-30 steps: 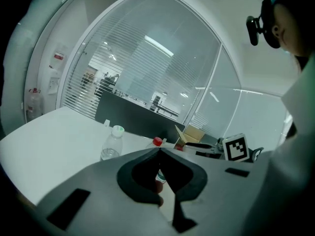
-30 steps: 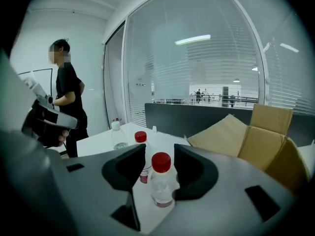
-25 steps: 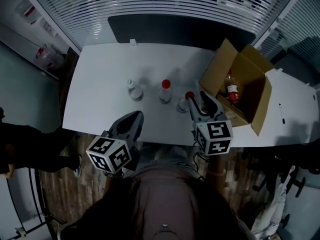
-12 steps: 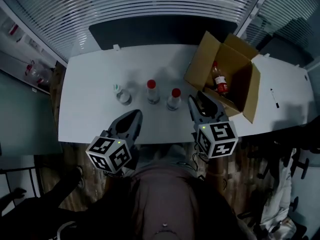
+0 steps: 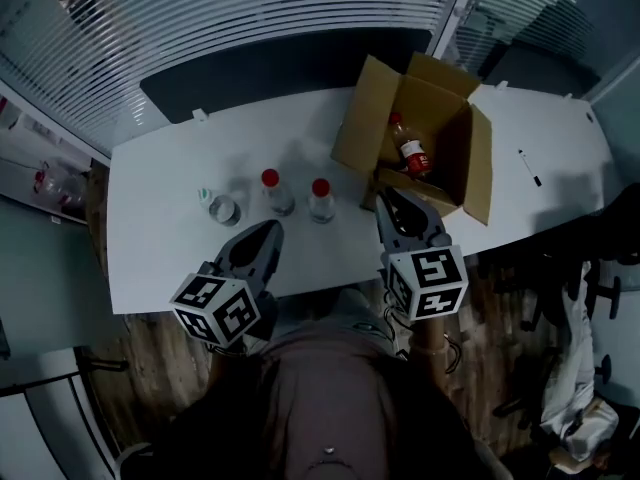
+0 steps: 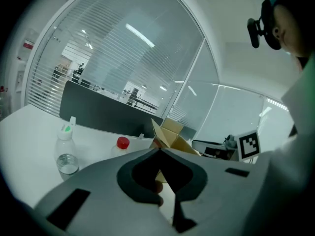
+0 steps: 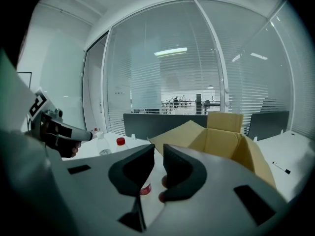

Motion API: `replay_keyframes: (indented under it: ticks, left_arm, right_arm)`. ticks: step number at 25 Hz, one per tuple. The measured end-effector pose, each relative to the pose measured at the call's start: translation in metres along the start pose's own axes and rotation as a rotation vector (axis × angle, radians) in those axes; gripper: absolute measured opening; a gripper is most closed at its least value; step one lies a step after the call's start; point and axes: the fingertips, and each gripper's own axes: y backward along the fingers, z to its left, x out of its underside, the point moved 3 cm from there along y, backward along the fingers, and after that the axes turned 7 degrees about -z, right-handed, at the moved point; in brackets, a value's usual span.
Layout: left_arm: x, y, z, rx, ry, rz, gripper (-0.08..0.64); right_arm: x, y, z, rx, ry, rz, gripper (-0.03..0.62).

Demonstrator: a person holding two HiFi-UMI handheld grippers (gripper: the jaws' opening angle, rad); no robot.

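White desk [image 5: 150, 253] on wood-plank floor [image 5: 135, 368], dark low partition panel [image 5: 280, 63] along its far edge. Glass walls with horizontal blinds [image 5: 200, 8] behind and to the sides. Ceiling strip light [image 7: 170, 51] lit beyond the glass.

Right gripper [image 7: 158, 152], jaws a narrow gap apart — open cardboard box [image 7: 224, 139] just beyond.

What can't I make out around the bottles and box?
Red-capped clear plastic bottle nearest the brown cardboard box: right gripper view, the right gripper hides all but its label.
Red-capped bottle lying inside the box: head view, label too small; gripper views, box walls hide it.
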Motion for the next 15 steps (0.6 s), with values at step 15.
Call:
replay_keyframes:
  ticks: [15]
  left_arm:
    - [0.007,-0.057,-0.037,0.125,-0.020,0.058,0.008]
  right_arm:
    - [-0.009,0.029,-0.070,0.170,0.023,-0.020,0.041]
